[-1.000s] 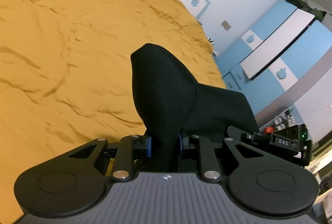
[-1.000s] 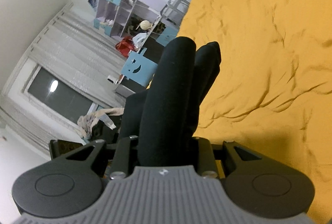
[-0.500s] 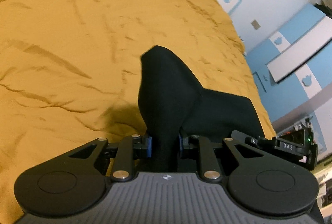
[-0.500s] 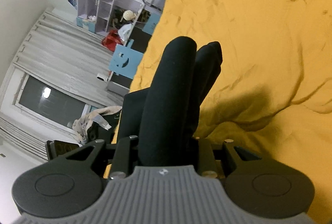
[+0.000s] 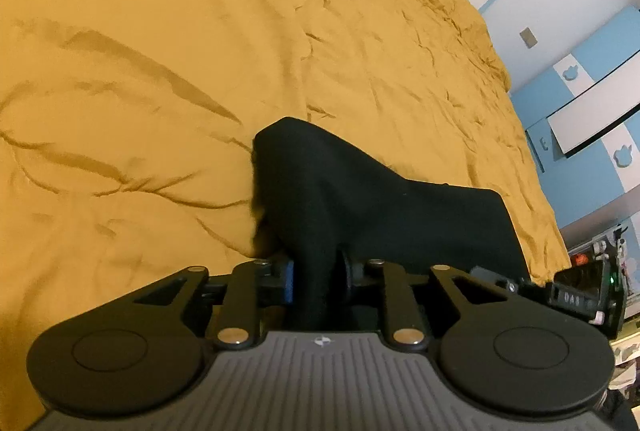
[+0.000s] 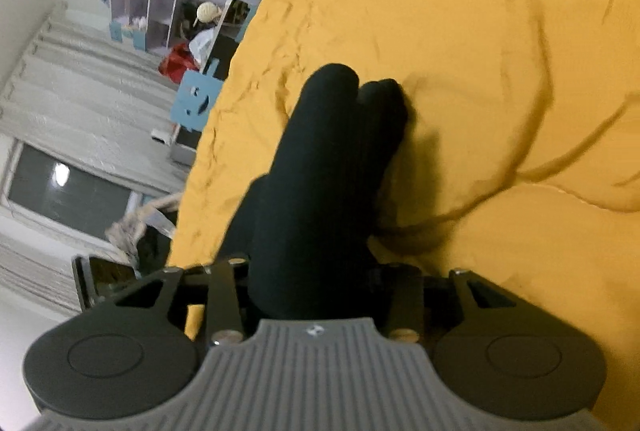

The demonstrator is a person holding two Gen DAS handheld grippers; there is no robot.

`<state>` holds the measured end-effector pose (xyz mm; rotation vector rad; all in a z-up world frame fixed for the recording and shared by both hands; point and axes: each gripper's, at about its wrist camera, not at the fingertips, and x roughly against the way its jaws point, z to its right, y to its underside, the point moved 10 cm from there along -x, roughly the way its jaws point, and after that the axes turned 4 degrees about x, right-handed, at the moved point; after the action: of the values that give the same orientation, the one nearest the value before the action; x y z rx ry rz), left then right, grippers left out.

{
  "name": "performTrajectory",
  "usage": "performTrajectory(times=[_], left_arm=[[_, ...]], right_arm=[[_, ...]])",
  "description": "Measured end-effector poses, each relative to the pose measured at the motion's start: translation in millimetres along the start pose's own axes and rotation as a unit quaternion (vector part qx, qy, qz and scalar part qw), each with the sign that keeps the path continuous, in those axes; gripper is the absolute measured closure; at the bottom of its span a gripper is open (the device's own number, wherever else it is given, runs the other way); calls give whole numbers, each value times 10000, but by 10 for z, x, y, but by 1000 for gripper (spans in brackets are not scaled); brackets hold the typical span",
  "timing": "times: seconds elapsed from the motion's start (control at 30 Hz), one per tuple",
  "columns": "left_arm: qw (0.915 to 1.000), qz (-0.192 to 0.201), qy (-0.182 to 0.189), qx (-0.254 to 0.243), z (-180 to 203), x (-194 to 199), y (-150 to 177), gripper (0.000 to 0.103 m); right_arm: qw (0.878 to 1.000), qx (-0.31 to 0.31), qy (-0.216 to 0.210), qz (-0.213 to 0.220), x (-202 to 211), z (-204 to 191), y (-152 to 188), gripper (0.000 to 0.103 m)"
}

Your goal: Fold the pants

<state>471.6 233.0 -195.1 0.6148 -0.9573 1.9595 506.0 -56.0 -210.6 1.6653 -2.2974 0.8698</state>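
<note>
The black pants [image 5: 360, 199] are bunched in both grippers over a yellow bedspread [image 5: 160, 71]. My left gripper [image 5: 318, 271] is shut on a fold of the pants, which stands up ahead of the fingers and stretches off to the right. My right gripper [image 6: 316, 279] is shut on a thick double roll of the same pants [image 6: 332, 151], whose tip touches or nearly touches the bedspread [image 6: 500, 51]. The other gripper's body [image 5: 580, 295] shows at the right edge of the left wrist view.
The wrinkled yellow bedspread fills most of both views. Blue and white cabinets [image 5: 592, 119] stand past the bed's right edge. Shelves [image 6: 160, 3], a blue chair [image 6: 196, 103] and a curtained window [image 6: 60, 183] lie past the bed's left edge.
Both grippers have come down and forward towards the bedspread with the pants still held. The bed now fills more of each view and the fabric's shadow has closed in.
</note>
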Motion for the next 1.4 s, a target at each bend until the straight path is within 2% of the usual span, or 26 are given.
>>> performTrajectory(times=[0.17, 0.3, 0.43, 0.47, 0.53, 0.57, 0.63, 0.73, 0.8, 0.83, 0.9, 0.93, 0.97, 1.07, 1.1, 1.17, 1.27, 1.3, 1.37, 1.4], left_arm=[[9999, 1, -110, 12, -38, -12, 39, 71], [9995, 64, -316, -30, -6, 121, 98, 70], [9993, 133, -323, -151, 53, 320, 212, 70], [9992, 137, -333, -179, 59, 352, 252, 70], [9982, 157, -507, -289, 52, 403, 340, 70], [9974, 163, -616, -336, 41, 415, 382, 70], [9960, 207, -772, -398, 47, 441, 450, 70], [9943, 334, -893, -472, 111, 530, 507, 70], [9936, 365, -923, -537, 141, 562, 550, 70], [9932, 377, -947, -563, 140, 569, 569, 70], [9928, 351, -987, -589, 116, 551, 608, 69], [9930, 330, -978, -571, 104, 540, 624, 67], [9935, 305, -958, -527, 77, 523, 633, 65], [9949, 260, -896, -394, 7, 507, 628, 64], [9948, 264, -893, -403, 9, 518, 632, 64], [9943, 270, -930, -446, 25, 516, 625, 63], [9932, 296, -1010, -506, 58, 512, 633, 64], [9929, 307, -1024, -513, 64, 517, 640, 64], [9932, 333, -1001, -492, 64, 528, 646, 63], [9934, 345, -985, -481, 59, 532, 652, 62]], right_arm=[[9958, 678, 520, -328, 225, 56, 194, 61], [9844, 1227, 1115, -587, 460, 31, 302, 59], [9601, 1983, 1830, -728, 641, -87, 356, 56], [9544, 2131, 1986, -650, 678, -129, 338, 56], [9347, 2753, 2244, -130, 762, -335, 245, 56], [9229, 3102, 2276, 169, 768, -483, 181, 56], [9103, 3496, 2161, 488, 688, -702, 71, 56], [9007, 3869, 1926, 433, 362, -870, -53, 57], [8951, 3960, 2027, 288, 93, -799, -156, 59], [8934, 3974, 2081, 236, -13, -735, -211, 60], [8995, 3763, 2217, 107, -174, -538, -346, 62], [9010, 3594, 2430, 17, -228, -368, -417, 69], [9000, 3493, 2607, -1, -262, -255, -463, 71], [9133, 3118, 2598, 339, -48, -151, -524, 68], [9193, 3032, 2451, 532, 61, -205, -500, 67], [9266, 3085, 1976, 846, 280, -371, -339, 67], [9255, 3318, 1691, 689, 378, -449, 17, 67], [9236, 3372, 1752, 505, 373, -401, 147, 67], [9123, 3470, 2167, 164, 349, -207, 388, 67], [9157, 3379, 2175, 97, 376, -136, 466, 67]])
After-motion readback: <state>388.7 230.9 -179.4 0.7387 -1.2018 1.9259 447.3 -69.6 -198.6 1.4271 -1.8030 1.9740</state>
